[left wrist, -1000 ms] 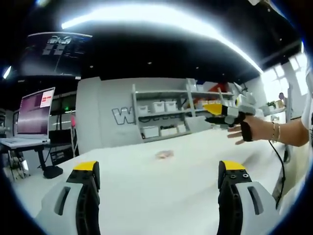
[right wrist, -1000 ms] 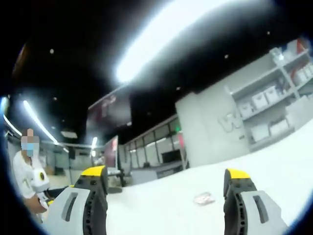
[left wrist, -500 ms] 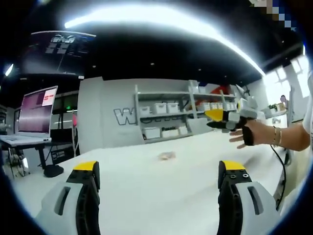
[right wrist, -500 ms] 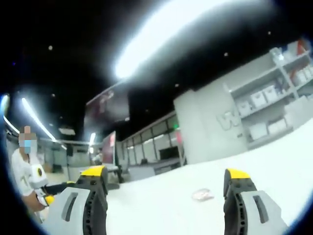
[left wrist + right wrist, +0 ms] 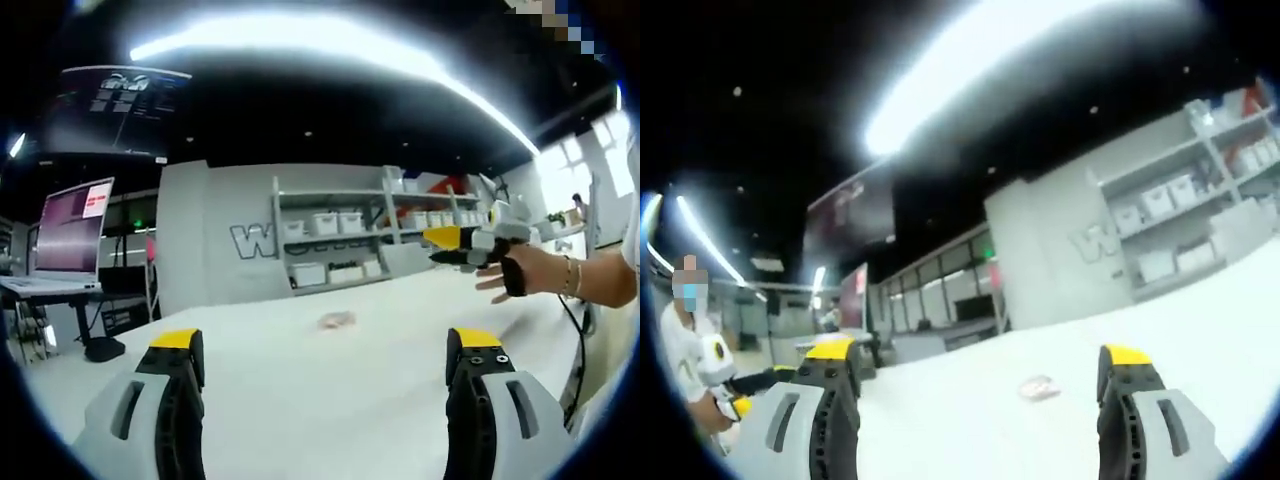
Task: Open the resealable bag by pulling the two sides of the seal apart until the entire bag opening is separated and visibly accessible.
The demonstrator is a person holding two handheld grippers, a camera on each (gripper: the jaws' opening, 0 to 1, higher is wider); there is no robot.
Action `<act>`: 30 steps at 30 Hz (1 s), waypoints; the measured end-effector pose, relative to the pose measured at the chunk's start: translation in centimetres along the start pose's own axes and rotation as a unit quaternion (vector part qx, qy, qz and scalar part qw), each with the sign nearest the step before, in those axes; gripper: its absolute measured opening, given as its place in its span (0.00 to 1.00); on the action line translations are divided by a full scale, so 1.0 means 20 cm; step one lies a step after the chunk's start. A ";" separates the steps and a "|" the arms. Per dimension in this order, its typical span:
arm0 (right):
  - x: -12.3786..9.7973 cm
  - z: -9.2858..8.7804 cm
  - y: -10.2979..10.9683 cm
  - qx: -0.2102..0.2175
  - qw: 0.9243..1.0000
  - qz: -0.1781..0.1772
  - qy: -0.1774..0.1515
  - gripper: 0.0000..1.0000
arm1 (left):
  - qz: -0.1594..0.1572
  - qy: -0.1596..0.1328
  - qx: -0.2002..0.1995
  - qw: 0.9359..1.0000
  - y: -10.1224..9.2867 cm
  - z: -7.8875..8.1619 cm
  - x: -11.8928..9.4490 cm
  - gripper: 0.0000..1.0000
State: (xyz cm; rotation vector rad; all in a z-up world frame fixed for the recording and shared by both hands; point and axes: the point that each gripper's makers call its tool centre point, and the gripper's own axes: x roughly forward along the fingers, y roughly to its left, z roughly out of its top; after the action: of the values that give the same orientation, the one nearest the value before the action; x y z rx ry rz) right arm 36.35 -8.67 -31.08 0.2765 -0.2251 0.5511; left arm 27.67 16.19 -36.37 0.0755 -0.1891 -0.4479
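Big grey letter "W" on the grey wall [image 5: 215, 240] left of the shelf unit [image 5: 340, 240], read clear in both views; the rest of the word cut off behind the shelves. Rows of white bins [image 5: 322, 221] seated on that shelf unit, contents too small to make out. Wide white table [image 5: 300, 380] spread out in front of the shelves, under a dark ceiling with long bright light strips. Monitor [image 5: 72, 228] with a pinkish screen stood well left of the shelf unit, on a desk past the table's edge.

Resealable bag [image 5: 337, 319] lay flat and small on the table, between the shelf unit and the grippers, well apart from both; same bag [image 5: 1037, 387] seen in the right gripper view.

Left gripper [image 5: 325, 350] hung above the table, jaws spread wide, nothing between them. Right gripper [image 5: 980, 365] likewise gaping and bare; seen too from the left gripper view [image 5: 455, 244], raised in a hand [image 5: 515, 275] just right of the shelf unit
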 end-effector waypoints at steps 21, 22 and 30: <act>-0.17 0.07 0.01 -0.016 0.999 -0.021 -0.032 1.00 | 0.011 -0.021 -0.003 1.000 0.00 0.00 0.00 1.00; -0.17 0.08 0.02 -0.017 0.999 -0.020 -0.034 1.00 | 0.011 -0.022 -0.003 1.000 0.00 0.00 0.00 1.00; -0.19 0.12 0.07 -0.037 0.998 -0.020 -0.042 1.00 | 0.019 -0.032 -0.003 0.999 0.05 0.01 -0.01 1.00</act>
State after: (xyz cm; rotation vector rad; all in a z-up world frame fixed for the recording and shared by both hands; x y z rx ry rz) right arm 32.07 -10.04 -29.68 0.2314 -0.3208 0.4911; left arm 27.93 17.08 -36.10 0.0517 -0.2518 -0.4126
